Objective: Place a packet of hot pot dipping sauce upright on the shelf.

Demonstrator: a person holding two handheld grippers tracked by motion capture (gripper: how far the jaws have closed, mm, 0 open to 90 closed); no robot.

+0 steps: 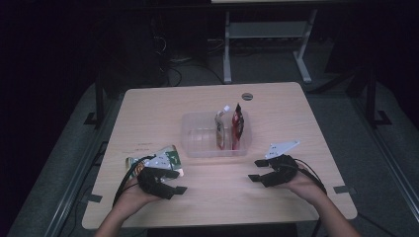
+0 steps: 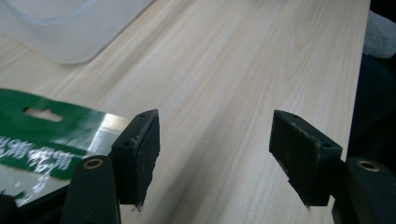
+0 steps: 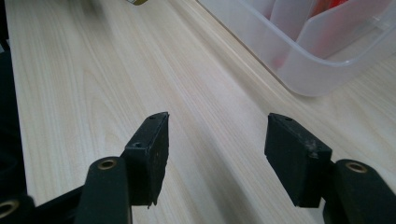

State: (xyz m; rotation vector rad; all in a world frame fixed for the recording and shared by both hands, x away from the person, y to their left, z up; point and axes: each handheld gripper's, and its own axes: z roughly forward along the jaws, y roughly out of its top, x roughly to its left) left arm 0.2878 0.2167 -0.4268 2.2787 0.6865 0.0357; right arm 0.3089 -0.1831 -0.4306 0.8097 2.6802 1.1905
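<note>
The green packet (image 1: pixel 157 162) lies flat on the worktop (image 1: pixel 148 113), just to the left of the clear tub (image 1: pixel 197 136) and a bit nearer to the person. It is not in the tub yet. In the left gripper view the green packet (image 2: pixel 37 140) sits right beside one pad of the left tool (image 2: pixel 215 154), not between the pads.

Inside the clear tub two packets already stand up on end: a brown and white one (image 1: pixel 220 129) and a red one (image 1: pixel 238 126), both in the right part of the tub. The left part of the tub looks bare. So I think two packets are put away and the green one is what is left.

The left tool (image 1: pixel 170 180) rests on the near side of the tub, close over the green packet. Its jaws are spread wide and pinch nothing.

The right tool (image 1: pixel 257 170) is to the right of the tub and nearer the person. Its jaws are spread too, with only bare worktop between them in the right gripper view (image 3: pixel 215 154).
</note>
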